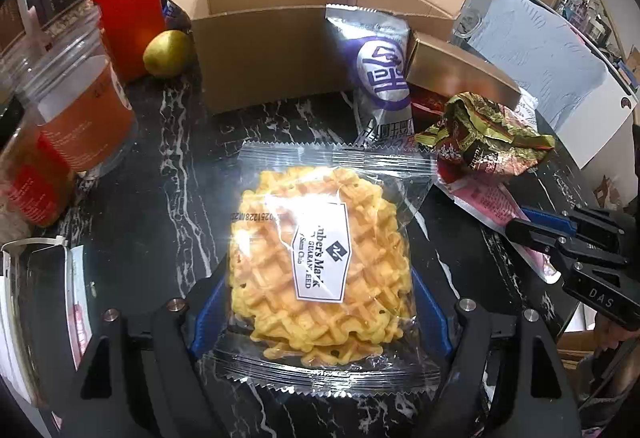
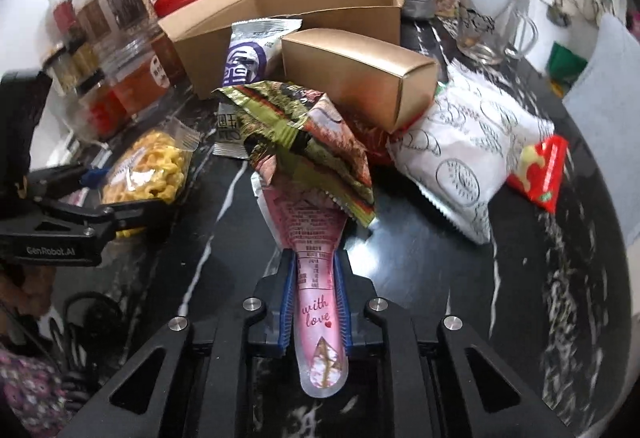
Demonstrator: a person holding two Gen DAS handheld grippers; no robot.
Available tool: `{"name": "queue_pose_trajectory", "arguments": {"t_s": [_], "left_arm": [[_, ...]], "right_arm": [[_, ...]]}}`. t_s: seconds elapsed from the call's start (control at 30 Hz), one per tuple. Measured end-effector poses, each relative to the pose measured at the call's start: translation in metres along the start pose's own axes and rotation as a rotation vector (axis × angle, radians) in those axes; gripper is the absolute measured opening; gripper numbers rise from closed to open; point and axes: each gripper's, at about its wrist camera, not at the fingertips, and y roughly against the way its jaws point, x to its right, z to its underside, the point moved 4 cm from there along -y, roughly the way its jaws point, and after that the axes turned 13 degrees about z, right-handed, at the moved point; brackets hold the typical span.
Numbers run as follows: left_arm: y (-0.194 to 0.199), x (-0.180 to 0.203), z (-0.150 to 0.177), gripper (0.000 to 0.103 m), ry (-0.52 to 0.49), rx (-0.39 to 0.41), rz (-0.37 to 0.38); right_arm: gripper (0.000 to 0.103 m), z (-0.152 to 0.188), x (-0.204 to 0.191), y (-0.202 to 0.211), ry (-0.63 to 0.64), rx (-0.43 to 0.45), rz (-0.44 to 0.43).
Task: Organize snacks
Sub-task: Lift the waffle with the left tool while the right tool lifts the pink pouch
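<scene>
Already both hands are loaded in this snack-sorting job. Nearest the lens, the right hand-held gripper (image 2: 316,278) is pinched on the narrow tail of a pink packet (image 2: 314,238), its blue pads (image 2: 286,290) squeezing the foil to a strip; the packet's wider end lies on the dark marbled desk (image 2: 460,278), tucked under a crumpled green-and-gold wrapper (image 2: 304,134). To the side, the left hand-held gripper (image 1: 320,302) holds a clear-wrapped waffle (image 1: 320,266) between jaws set wide apart, the pack's near end cradled between the blue pads and the far end reaching out over the desk; whether that end rests on the surface cannot be told. Beyond the wrapper lie a purple-and-white sachet (image 1: 380,74), a gold box (image 2: 356,74) and a white pouch (image 2: 460,150) with a red packet (image 2: 540,170) just beside it. Behind them stands an open carton (image 1: 272,38), flaps raised, with a pear (image 1: 166,52), a red canister (image 1: 128,14) and a row of jars (image 2: 100,38) to its side. The step in hand looks like pick-up finished on both sides, with the carry to follow. The carton seems the likely destination, though nothing marks it as such. The next move, by this reading, calls for drawing the pink packet out from under the wrapper without dragging that along, then lifting each pack clear of the clutter and over the carton's front wall before letting go.
</scene>
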Motion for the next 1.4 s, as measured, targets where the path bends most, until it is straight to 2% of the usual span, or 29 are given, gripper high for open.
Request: {"name": "queue_pose_trajectory", "arguments": {"t_s": [0.33,0.6,0.8,0.87,0.97,1.03,1.17,1.3,1.33,1.37,1.4], "left_arm": [[0.021,0.015,0.006,0.080,-0.037,0.054,0.016],[0.030,0.025,0.010,0.080,-0.056,0.077,0.012],[0.032,0.026,0.011,0.080,-0.052,0.079,0.002],[0.031,0.026,0.009,0.080,-0.051,0.081,0.000],[0.030,0.026,0.009,0.080,-0.048,0.081,-0.007],[0.028,0.024,0.009,0.080,-0.042,0.076,-0.011],[0.025,0.021,0.008,0.080,-0.032,0.067,-0.016],[0.024,0.019,0.006,0.080,-0.026,0.066,-0.018],[0.024,0.019,0.006,0.080,-0.025,0.066,-0.018],[0.024,0.019,0.006,0.080,-0.023,0.065,-0.018],[0.023,0.019,0.006,0.080,-0.021,0.065,-0.018]], "right_arm": [[0.017,0.014,0.002,0.030,-0.073,0.051,-0.027],[0.018,0.026,-0.003,0.025,-0.057,0.052,0.029],[0.030,0.021,-0.009,0.020,-0.033,0.067,0.074],[0.042,0.018,-0.012,0.015,-0.021,0.063,0.083],[0.048,0.014,-0.019,0.005,0.009,0.050,0.099],[0.055,0.010,-0.023,0.000,0.032,0.052,0.122],[0.057,0.006,-0.030,-0.007,0.068,0.052,0.175],[0.056,0.005,-0.029,-0.009,0.066,0.055,0.175],[0.044,0.005,-0.029,-0.008,0.070,0.062,0.174],[0.037,0.005,-0.029,-0.007,0.072,0.063,0.171],[0.035,0.005,-0.029,-0.007,0.073,0.063,0.169]]}}
